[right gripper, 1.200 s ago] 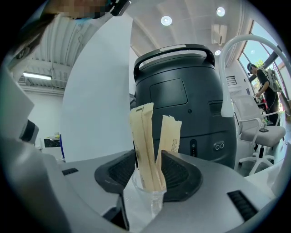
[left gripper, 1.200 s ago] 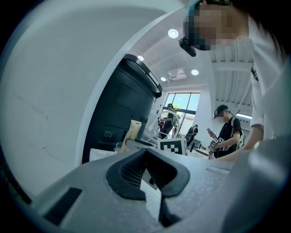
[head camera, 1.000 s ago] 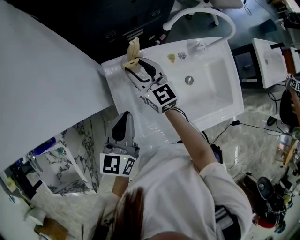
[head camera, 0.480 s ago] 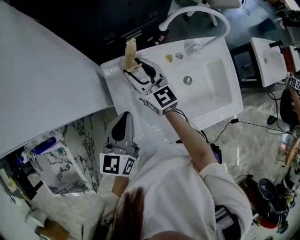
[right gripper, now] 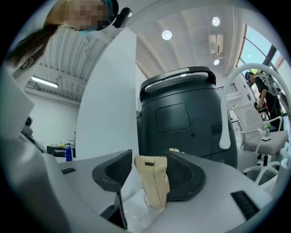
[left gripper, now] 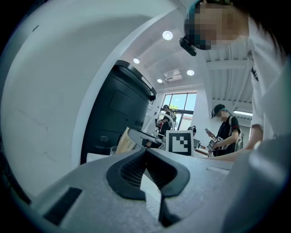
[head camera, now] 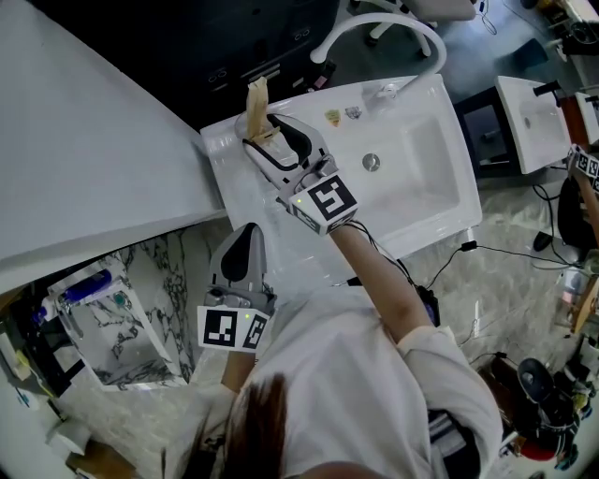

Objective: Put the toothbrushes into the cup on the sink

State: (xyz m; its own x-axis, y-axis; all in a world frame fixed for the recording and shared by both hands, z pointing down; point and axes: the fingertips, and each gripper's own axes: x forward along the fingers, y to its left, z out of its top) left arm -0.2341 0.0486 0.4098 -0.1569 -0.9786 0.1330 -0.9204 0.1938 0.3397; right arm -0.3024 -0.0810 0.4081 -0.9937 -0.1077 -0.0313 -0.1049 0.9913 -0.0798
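A clear cup (head camera: 251,128) stands at the back left corner of the white sink (head camera: 423,201). Cream-wrapped toothbrush packets (head camera: 255,97) stick up out of it. My right gripper (head camera: 259,142) reaches over the counter to the cup. In the right gripper view a packet (right gripper: 153,180) stands in the cup (right gripper: 146,206) between the spread jaws of the right gripper (right gripper: 148,171); it leans by the right pad with a gap at the left pad. My left gripper (head camera: 247,236) hangs shut in front of the sink with nothing in it, and the left gripper view shows the left gripper (left gripper: 146,153) with its pads meeting.
A curved white faucet (head camera: 384,28) arches over the basin, whose drain (head camera: 372,162) lies mid-bowl. Small items (head camera: 334,118) lie on the back ledge. A large white panel (head camera: 84,159) rises at left, a dark machine (right gripper: 186,118) stands behind the cup, and another sink (head camera: 529,112) is at right.
The right gripper's jaws have spread wider around the packet, which now stands straighter in the cup. The left gripper has stayed where it was.
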